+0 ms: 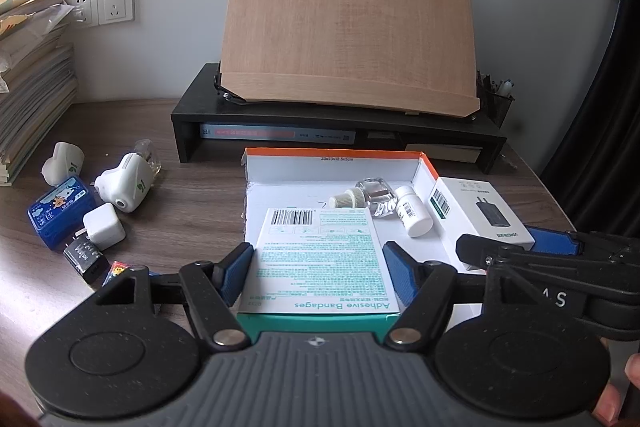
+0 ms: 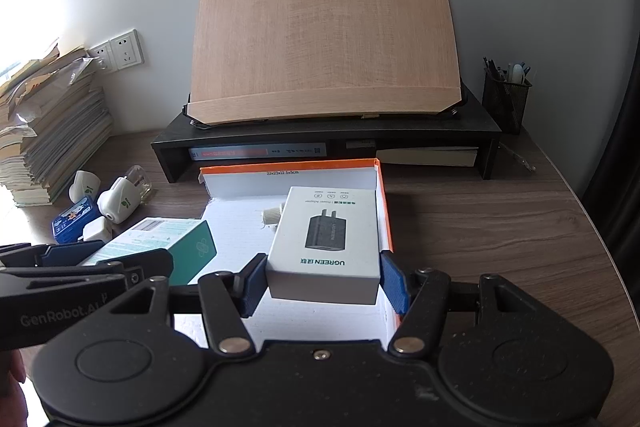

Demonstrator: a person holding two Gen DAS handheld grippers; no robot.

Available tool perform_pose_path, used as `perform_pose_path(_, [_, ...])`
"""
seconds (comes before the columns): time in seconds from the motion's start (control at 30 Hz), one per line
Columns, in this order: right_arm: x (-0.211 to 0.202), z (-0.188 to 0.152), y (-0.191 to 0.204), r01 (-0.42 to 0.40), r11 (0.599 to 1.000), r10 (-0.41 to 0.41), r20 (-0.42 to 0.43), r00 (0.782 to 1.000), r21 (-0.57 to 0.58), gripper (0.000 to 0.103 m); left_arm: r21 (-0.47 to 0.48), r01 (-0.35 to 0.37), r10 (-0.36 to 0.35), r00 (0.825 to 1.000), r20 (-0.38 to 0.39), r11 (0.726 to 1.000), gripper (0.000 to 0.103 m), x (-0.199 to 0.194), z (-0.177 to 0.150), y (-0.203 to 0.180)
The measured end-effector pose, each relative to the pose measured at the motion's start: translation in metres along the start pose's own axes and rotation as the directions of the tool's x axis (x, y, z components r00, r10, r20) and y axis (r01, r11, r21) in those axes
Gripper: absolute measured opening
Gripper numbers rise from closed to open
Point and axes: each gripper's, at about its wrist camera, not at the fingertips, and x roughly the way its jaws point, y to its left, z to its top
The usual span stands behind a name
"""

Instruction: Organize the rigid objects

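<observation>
White card, printed in teal, formed the top face of the bandage box (image 1: 322, 259), which sat clamped between the blue pads of the left gripper (image 1: 320, 275). Its long axis ran straight ahead along the fingers, toward the tray (image 1: 336, 163); the far end reached over the tray's near floor, the teal near end stayed back at the gripper body. The right gripper (image 2: 324, 281) was likewise shut on the charger box (image 2: 326, 239), a matte white carton with a black adapter printed on top, long axis also pointing away, lying along the tray's right, orange-edged wall. Each box therefore lay directly between its own jaws, so the coming move, judged from this, was a release or a short push forward rather than a reach.

The tray was a shallow cardboard lid, white inside, orange outside. Within it lay a clear glossy refill bottle (image 1: 368, 193) with a ribbed cap and a smooth white pill bottle (image 1: 412, 213), both on their sides beyond the bandage box.

Still loose on the dark wood-grain desk (image 1: 192, 211), nearer the left hand: a blue tin (image 1: 60, 217), a white cube plug (image 1: 103, 231), a black plug (image 1: 85, 259) and rounded white plastic vaporisers (image 1: 126, 185).
</observation>
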Motion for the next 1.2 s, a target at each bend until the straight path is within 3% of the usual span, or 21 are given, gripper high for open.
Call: perform_pose_path(1.2, [-0.0003,-0.0015,0.0014,0.019,1.0,-0.019,-0.001,1.0,0.007,0.072,0.01,0.024,-0.024,1.0,0.009,1.0,0.072,-0.0011,-0.0006,-0.0003])
